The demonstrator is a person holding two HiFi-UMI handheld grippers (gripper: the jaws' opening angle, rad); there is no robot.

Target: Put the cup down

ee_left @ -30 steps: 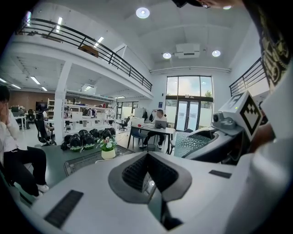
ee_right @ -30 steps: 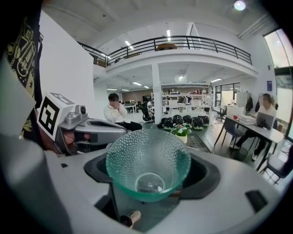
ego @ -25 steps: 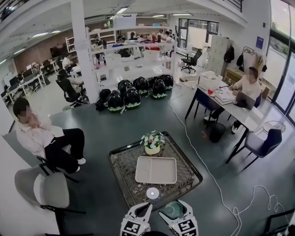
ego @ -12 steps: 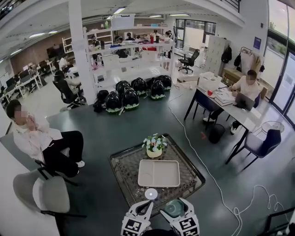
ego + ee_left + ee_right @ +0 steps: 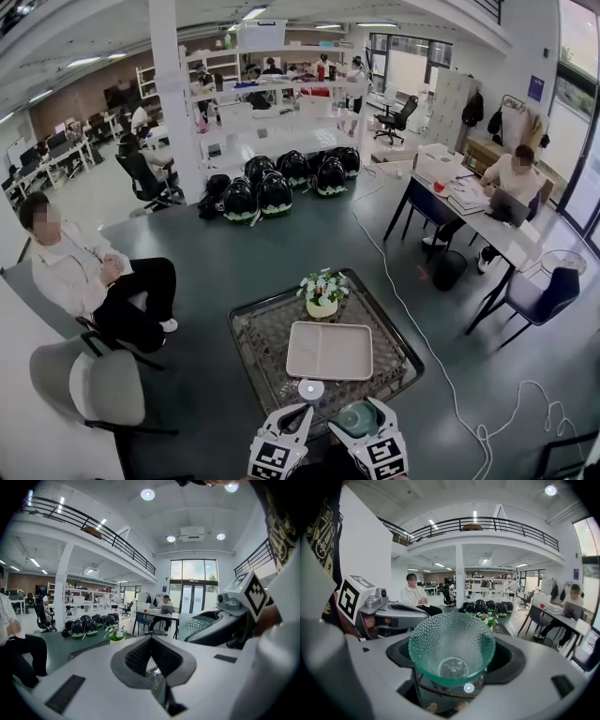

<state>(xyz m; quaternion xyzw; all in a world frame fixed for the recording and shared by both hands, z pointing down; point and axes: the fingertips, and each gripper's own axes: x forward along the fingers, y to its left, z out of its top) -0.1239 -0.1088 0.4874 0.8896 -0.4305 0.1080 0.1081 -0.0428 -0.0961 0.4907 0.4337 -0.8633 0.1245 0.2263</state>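
Note:
A green dimpled glass cup (image 5: 451, 639) sits between the jaws of my right gripper (image 5: 452, 660), which is shut on it. In the head view the cup (image 5: 352, 417) and the right gripper (image 5: 358, 424) hang at the near edge of the low wicker table (image 5: 253, 328). My left gripper (image 5: 298, 417) is beside it on the left, jaws together and holding nothing. In the left gripper view its pads (image 5: 136, 656) meet in a closed V.
On the table lie a beige tray (image 5: 329, 350), a flower pot (image 5: 322, 292) behind it, and a small white disc (image 5: 310, 389) just ahead of the grippers. A grey chair (image 5: 89, 384) and a seated person (image 5: 84, 281) are at the left. A cable (image 5: 422, 347) runs across the floor on the right.
Both grippers stay near the table's front edge with the cup still held. The seated person at the left lowered their hands from their face.

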